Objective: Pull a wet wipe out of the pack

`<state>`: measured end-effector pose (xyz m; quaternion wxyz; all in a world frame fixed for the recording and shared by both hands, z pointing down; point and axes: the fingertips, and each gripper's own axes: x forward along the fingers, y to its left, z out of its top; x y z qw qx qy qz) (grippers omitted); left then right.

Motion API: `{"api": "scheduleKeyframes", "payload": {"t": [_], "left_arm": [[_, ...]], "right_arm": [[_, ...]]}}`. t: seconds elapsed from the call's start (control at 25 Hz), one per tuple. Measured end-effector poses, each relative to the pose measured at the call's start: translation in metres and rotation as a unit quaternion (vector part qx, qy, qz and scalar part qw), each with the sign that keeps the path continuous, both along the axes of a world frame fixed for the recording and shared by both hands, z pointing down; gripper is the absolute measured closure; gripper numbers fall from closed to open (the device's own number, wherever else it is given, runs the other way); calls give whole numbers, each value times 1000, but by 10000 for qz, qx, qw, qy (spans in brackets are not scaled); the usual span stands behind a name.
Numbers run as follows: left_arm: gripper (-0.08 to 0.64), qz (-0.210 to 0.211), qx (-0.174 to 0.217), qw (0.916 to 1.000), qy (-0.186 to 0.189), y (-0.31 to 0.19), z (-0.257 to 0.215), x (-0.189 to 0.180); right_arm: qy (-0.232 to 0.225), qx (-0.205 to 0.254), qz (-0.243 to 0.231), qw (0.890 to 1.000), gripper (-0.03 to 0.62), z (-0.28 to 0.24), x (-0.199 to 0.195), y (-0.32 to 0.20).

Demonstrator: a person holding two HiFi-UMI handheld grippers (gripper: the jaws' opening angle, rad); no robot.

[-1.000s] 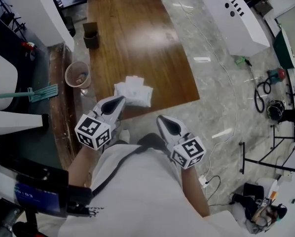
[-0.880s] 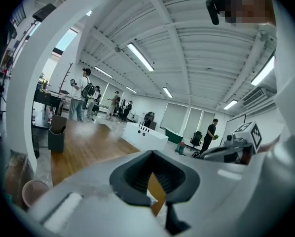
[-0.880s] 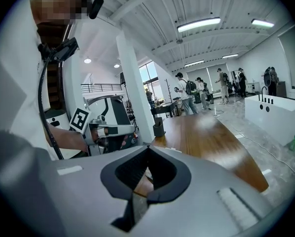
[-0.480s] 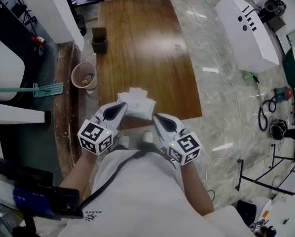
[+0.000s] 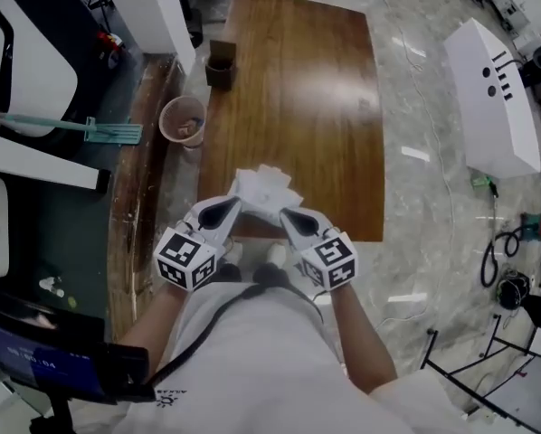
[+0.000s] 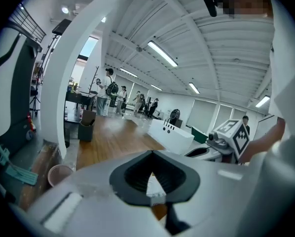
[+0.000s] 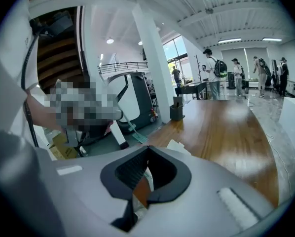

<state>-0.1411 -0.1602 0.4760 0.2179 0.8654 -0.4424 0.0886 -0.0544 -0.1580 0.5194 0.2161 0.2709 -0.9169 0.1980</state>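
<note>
The wet wipe pack (image 5: pixel 264 188) lies near the close edge of the wooden table (image 5: pixel 298 80), white and a little crumpled. It sits just ahead of both gripper tips, which nearly touch it from either side.

The left gripper (image 5: pixel 228 208) has its jaws drawn together with nothing caught between them. In the left gripper view only a thin slit stays open between the dark pads (image 6: pixel 132 174), and a sliver of the white pack and brown tabletop shows through it. The right gripper (image 5: pixel 290 216) is in the same state, jaws closed and empty. Its own view shows a strip of white and of wood through the seam between the pads (image 7: pixel 162 174), and one corner of the pack (image 7: pixel 179 147) pokes out past the shell.

The two tips angle inward toward each other, left from the left flank and right from the right, so the pack sits in the wedge between them. That reads as a lining-up posture. One gripper is probably meant to steady the pack while the other goes for the wipe at the opening. Neither can do so until its jaws part, and no wipe has been drawn out.

Both are held low and close to the body, the marker cubes (image 5: pixel 187 259) toward the person's chest. Farther up the table stands a dark box (image 5: pixel 219 69), well clear. A pinkish bin (image 5: pixel 182 120) sits on the floor beside the table's left edge.
</note>
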Motion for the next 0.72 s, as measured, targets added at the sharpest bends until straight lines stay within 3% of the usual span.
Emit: {"api": "scheduleKeyframes", "payload": {"t": [0.44,0.72], "left_arm": [[555,-690,-197,9974,-47,13,14,-12],[555,-1091,-164,9939,-43,14,9,-24]], "right_arm": [[759,-269,-685,9944,533,77,-28,-14],[883,-439,-811,9918,528,102,-38,-27]]}}
